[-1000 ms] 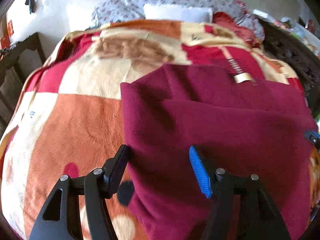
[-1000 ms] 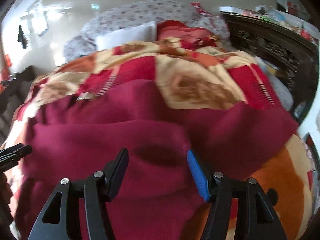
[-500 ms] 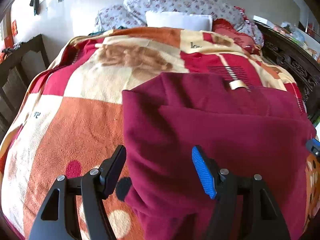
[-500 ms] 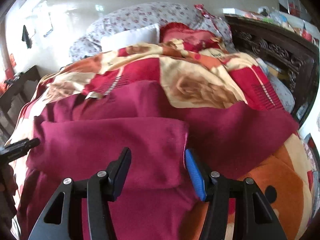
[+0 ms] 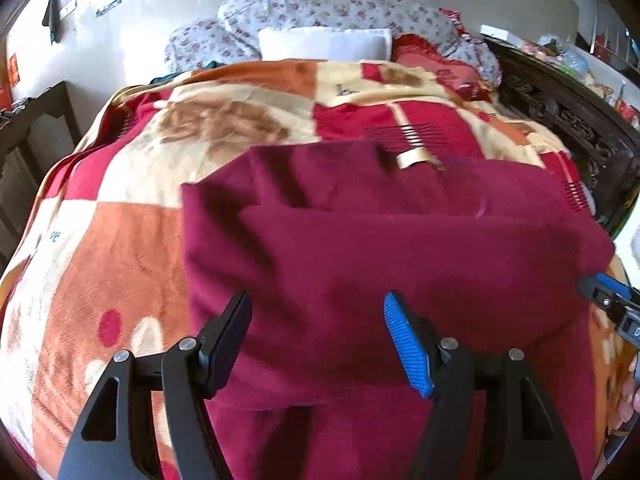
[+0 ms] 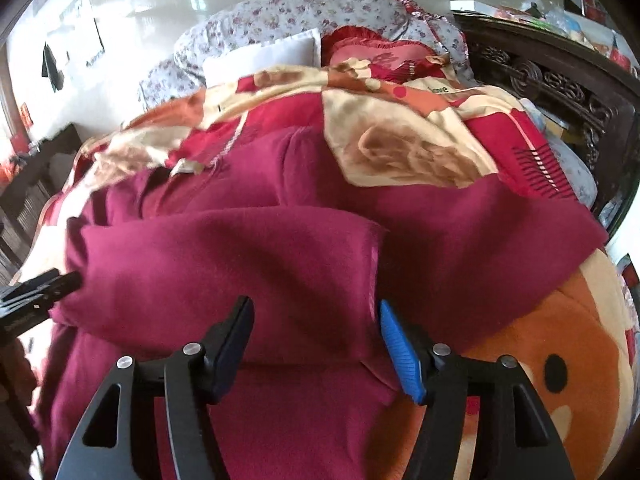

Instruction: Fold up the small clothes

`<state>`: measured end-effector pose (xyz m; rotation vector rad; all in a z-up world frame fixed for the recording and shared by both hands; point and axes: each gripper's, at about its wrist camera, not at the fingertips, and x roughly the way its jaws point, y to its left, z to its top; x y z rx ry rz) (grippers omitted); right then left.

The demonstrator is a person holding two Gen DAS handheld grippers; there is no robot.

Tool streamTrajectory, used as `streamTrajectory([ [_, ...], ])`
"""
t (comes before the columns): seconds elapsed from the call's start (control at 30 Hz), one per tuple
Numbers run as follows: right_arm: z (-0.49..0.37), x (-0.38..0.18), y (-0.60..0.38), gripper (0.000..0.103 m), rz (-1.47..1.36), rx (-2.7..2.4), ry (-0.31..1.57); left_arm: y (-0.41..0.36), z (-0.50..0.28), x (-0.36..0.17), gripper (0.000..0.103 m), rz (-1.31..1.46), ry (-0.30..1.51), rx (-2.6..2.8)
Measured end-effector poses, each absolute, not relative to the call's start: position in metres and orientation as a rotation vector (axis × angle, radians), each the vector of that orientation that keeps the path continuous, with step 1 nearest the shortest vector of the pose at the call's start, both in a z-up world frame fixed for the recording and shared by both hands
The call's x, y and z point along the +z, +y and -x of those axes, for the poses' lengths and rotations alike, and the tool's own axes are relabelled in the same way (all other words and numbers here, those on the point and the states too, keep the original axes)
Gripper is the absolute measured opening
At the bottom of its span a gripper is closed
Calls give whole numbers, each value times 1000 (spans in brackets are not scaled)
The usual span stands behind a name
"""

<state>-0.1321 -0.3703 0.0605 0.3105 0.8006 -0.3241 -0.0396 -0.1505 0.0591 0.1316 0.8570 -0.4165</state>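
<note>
A maroon garment (image 5: pixel 384 256) lies on the bed with its near part folded over the far part; a beige neck label (image 5: pixel 412 158) shows at its far edge. It also fills the right wrist view (image 6: pixel 248 264). My left gripper (image 5: pixel 318 340) is open and empty, just above the garment's near left part. My right gripper (image 6: pixel 316 340) is open and empty, over the fold's right edge. Each gripper's tip shows in the other's view, the right one (image 5: pixel 608 300) and the left one (image 6: pixel 40 292), at the garment's sides.
The garment rests on a red, orange and cream patterned blanket (image 5: pixel 132 208). Floral pillows (image 5: pixel 320 8) and a white pillow (image 5: pixel 324 44) lie at the head. A dark carved wooden frame (image 6: pixel 560 84) runs along the right, a dark rail (image 5: pixel 36 120) on the left.
Both grippers have drawn back and risen a little from the garment, staying open. The folded-over near part lies where it was laid.
</note>
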Motion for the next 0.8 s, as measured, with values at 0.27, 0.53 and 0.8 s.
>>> streamTrajectory([
  [0.27,211,73,-469,73,-453,-562,753,-200,41,33,73,-211,902,-483],
  [0.53,238,48,-566,73,-731,-643,664,-201,32,25,83,-168,915,-474],
  [0.8,225,26,-625,75,-826,-690,577,-199,32,20,94,-156,892,-453],
])
